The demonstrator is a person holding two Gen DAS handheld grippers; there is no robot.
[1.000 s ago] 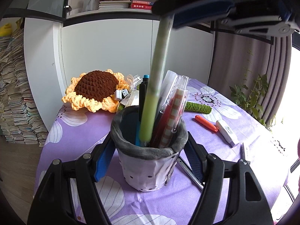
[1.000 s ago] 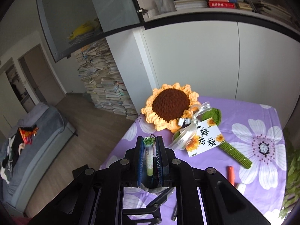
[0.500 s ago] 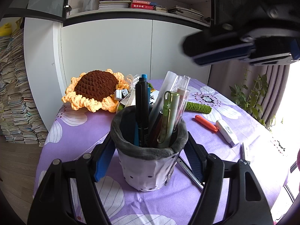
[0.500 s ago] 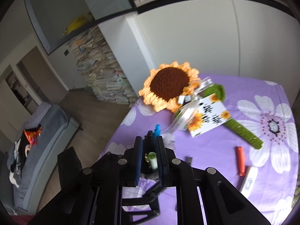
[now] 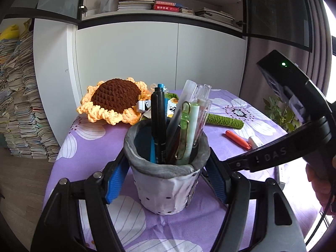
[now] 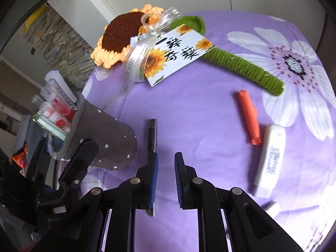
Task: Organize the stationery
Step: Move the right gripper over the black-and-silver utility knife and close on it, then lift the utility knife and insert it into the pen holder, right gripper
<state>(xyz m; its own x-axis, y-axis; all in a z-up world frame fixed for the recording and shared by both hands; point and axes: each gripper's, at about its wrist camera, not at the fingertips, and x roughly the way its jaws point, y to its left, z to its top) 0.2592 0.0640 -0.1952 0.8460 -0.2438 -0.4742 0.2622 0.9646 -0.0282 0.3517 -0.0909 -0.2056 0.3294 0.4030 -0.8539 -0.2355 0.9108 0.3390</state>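
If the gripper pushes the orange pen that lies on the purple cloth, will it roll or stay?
The orange pen looks round and slim, so a sideways push would probably roll it. The tablecloth seems soft, which may slow it. The white correction tape lies right beside it and could stop it on that side.

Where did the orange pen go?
The orange pen lies on the purple tablecloth, right of the pen cup in the right wrist view. It sits beside the white correction tape, below the green crochet stem.
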